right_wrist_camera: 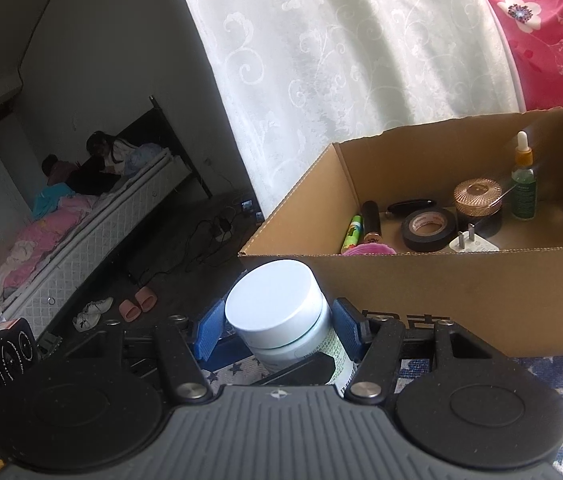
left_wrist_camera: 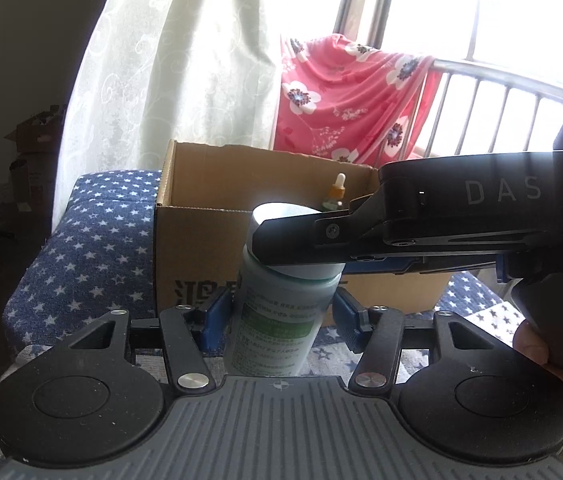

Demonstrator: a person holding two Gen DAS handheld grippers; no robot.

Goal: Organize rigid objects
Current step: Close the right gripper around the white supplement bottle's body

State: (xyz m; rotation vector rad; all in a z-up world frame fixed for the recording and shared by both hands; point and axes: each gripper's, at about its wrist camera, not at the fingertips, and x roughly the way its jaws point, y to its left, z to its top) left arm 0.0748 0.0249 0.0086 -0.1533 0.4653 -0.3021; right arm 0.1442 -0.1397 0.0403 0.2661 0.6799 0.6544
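A pale green plastic bottle with a white round screw cap and a green printed label (left_wrist_camera: 281, 312) stands upright on the blue star-patterned cloth (left_wrist_camera: 93, 248), just in front of the open brown cardboard box (left_wrist_camera: 201, 248). The left gripper (left_wrist_camera: 281, 320) has its blue pads at nine and three o'clock of the bottle's body, jaws about half open; the left pad meets the bottle, while the right pad seems a hair apart, so I cannot tell whether the grip is firm. The right gripper (right_wrist_camera: 279, 330) comes in from three o'clock in the left wrist view and brackets the white cap, jaws also about half open, its blue pads at or very near the cap's sides; contact is unclear. A hand (left_wrist_camera: 553, 364) holds its handle at four o'clock.

Inside the box, at one o'clock from the bottle, lie a black tape roll (right_wrist_camera: 427, 228), a white plug (right_wrist_camera: 473, 243), a copper-lidded jar (right_wrist_camera: 477, 198), a green dropper bottle (right_wrist_camera: 523, 178) and a dark tube (right_wrist_camera: 371, 220).
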